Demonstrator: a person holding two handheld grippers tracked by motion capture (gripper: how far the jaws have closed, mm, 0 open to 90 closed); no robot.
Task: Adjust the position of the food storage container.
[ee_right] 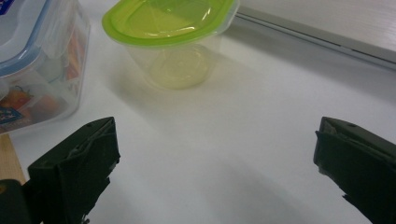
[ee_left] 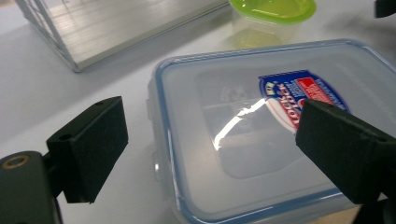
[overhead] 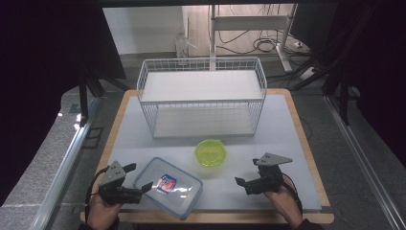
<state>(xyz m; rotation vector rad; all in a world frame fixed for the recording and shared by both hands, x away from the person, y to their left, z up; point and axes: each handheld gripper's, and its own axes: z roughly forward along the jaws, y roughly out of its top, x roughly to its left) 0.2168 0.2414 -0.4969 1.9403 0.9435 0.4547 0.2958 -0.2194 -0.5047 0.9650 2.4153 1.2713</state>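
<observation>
High view: wire basket (overhead: 201, 98) far centre; green-lidded tub (overhead: 210, 153) mid-table; blue-rimmed lidded box (overhead: 168, 187) near left.

Left gripper view: left gripper (ee_left: 210, 149), jaws apart, straddles the box's near corner, likely pre-grasp; closing comes next.

Right gripper view: right gripper (ee_right: 215, 163) spread, empty, near the tub.

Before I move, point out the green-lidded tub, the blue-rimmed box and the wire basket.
Tub (overhead: 210, 152): high view, middle of its green lid.
Box (ee_left: 224, 140): left gripper view, clear lid centre.
Basket (overhead: 201, 61): high view, far top rim wire.
</observation>
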